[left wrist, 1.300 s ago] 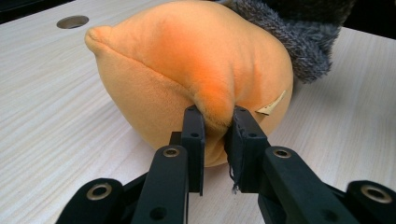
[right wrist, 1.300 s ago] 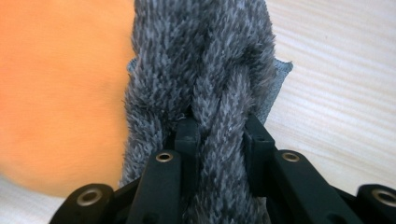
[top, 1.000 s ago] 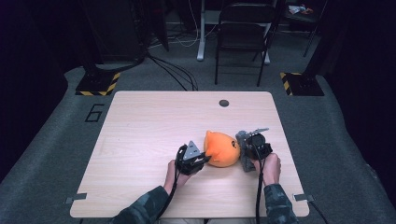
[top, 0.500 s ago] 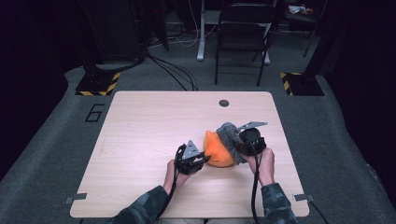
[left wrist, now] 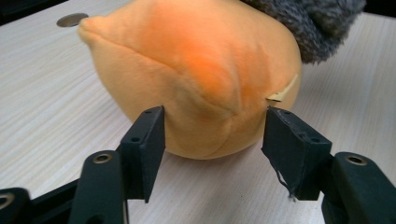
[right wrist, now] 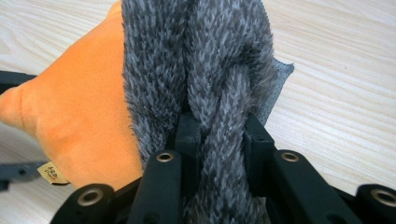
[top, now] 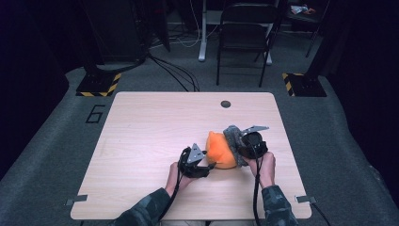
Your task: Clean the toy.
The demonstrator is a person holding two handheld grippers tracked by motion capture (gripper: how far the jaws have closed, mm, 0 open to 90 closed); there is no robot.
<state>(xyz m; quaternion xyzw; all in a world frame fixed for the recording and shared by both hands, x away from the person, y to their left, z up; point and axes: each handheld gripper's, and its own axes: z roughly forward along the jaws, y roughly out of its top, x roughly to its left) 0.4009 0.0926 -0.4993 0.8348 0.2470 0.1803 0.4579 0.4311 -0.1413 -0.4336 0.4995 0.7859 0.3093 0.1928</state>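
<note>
Big "6" on the grey floor [top: 96, 113] left of table [top: 150, 136]; plush tag [right wrist: 50, 173] print illegible.

Light wood table [top: 141, 155]: orange plush [top: 220, 151] resting on it, round grommet [top: 226, 104] near far edge

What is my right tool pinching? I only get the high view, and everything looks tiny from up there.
Observer: The right tool is shut on a fold of the grey fur. The right gripper view shows the fur squeezed between both jaws.
Operator: And my other one?
Observer: The left tool has just been opening. The orange plush sits between its jaws, but the pads do not squeeze it.
Operator: Anything else up close?
Observer: A little tan tag sticks out of the plush, right above one jaw.
</note>
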